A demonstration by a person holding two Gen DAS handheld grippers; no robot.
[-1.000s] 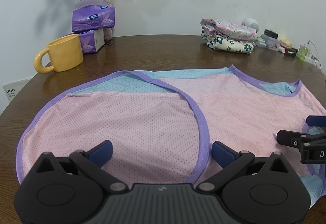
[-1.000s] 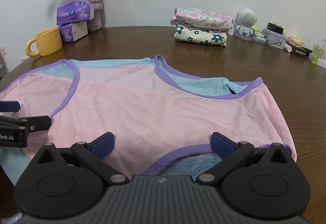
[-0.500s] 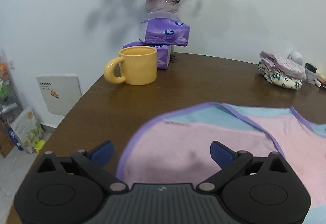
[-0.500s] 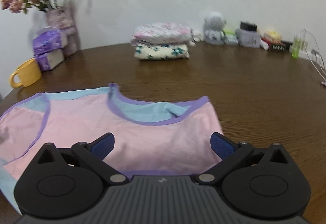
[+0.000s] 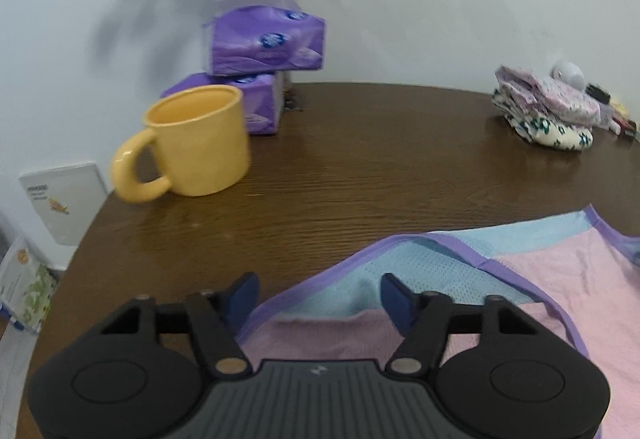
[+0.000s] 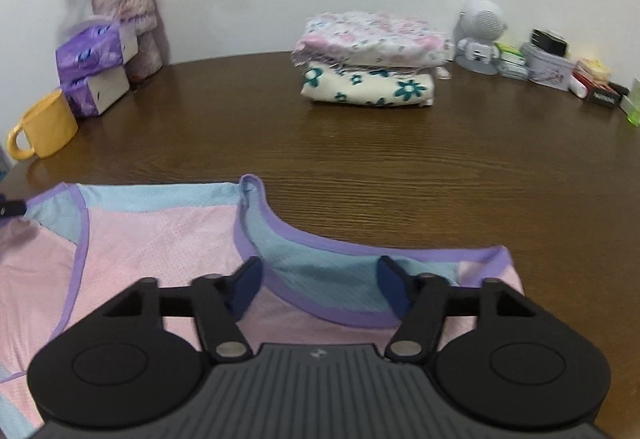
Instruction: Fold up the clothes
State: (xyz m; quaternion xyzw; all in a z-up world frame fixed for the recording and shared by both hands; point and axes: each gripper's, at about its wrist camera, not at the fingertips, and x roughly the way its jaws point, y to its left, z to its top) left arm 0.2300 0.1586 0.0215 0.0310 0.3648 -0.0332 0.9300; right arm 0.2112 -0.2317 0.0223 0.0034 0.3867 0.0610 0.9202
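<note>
A pink-and-blue mesh garment (image 6: 168,239) with purple binding lies flat on the brown wooden table (image 6: 400,167), filling the lower left of the right wrist view and the lower right of the left wrist view. The left gripper (image 5: 318,297) is closing, its blue pads (image 5: 394,297) about half apart and straddling the purple-edged corner of the garment at the bottom centre of the frame; cloth lies between them, but they do not yet pinch it. The right gripper (image 6: 318,285) is closing too – half apart, set either side of the scooped blue opening at the lower centre of its frame, fabric between the pads and not yet clamped. The likeliest trouble, I judge, is an uneven catch: the mesh is thin and layered (pink over blue at both spots), so a jaw could nip only the top layer, or only the binding, and the under layer would trail and crease the fold. If one side grips before the other, the garment may skew across the table. A wide sweep on the left could also bump the yellow mug (image 5: 192,143) in the left of that frame, near the stacked purple tissue packs (image 5: 266,43) – the folded clothes pile (image 6: 370,59) stands well apart.
</note>
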